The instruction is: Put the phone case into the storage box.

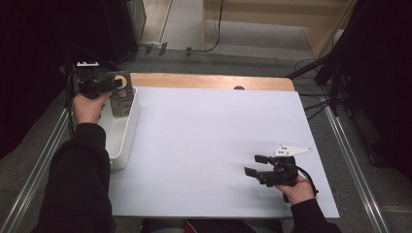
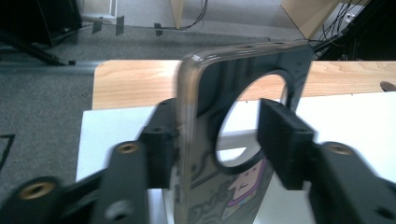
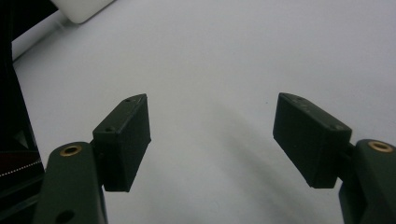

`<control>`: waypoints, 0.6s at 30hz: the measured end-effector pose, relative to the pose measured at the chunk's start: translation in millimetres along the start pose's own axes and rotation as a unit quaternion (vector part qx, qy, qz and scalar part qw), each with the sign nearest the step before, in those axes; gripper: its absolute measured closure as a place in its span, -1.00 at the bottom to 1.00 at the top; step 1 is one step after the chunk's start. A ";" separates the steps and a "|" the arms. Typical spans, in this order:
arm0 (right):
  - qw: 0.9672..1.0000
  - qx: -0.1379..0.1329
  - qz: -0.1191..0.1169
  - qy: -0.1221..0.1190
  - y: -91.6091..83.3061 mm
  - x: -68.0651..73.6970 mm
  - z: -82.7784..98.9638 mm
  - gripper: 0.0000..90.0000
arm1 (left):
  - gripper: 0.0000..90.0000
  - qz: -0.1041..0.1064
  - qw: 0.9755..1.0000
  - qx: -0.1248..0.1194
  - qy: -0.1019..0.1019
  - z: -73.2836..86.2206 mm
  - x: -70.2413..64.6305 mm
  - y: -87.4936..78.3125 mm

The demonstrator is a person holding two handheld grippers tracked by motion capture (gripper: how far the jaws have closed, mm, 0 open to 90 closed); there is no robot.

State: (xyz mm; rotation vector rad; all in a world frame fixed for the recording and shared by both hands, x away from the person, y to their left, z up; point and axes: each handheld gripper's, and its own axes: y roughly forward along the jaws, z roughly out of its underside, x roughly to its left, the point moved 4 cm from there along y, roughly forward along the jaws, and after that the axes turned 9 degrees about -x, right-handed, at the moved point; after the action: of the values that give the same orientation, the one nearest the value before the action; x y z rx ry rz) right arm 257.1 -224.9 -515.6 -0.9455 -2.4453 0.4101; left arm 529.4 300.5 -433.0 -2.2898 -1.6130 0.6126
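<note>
Left gripper view: phone case (image 2: 224,154) upright, dark, round cutout, cartoon print.

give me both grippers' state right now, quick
left gripper: jaws apart, phone case standing between them over the white bin; the right-hand pad is clear of it, so no grip.
right gripper: open, nothing between the jaws.

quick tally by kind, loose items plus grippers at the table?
Phone case: 1
White bin: 1
Grippers: 2, left gripper and right gripper
Total: 4
</note>
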 end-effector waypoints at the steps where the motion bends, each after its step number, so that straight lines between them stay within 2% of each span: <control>1: 1.000 0.001 0.000 0.001 0.0 0.1 0.0 -0.42 | -0.06 0.002 1.000 -0.002 -0.001 -0.2 0.4 -0.2; 6: 1.000 0.000 0.000 0.000 0.2 -0.1 -0.2 -0.42 | -0.25 0.010 1.000 -0.009 -0.008 -1.1 1.6 -0.3; 12: 1.000 0.002 0.000 -0.001 0.3 -0.2 -0.2 -0.42 | -0.31 0.016 1.000 -0.001 -0.009 -0.4 -1.0 -0.6; 18: 1.000 0.002 0.000 -0.001 1.3 -0.4 -1.0 -0.42 | -0.31 0.021 1.000 -0.003 -0.012 -3.3 -2.9 -4.1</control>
State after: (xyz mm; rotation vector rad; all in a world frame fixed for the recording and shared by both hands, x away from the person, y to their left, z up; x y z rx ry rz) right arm 258.6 -224.2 -515.4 -0.9437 -2.4457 0.4169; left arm 526.8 299.2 -427.7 -2.3349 -1.5821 0.6482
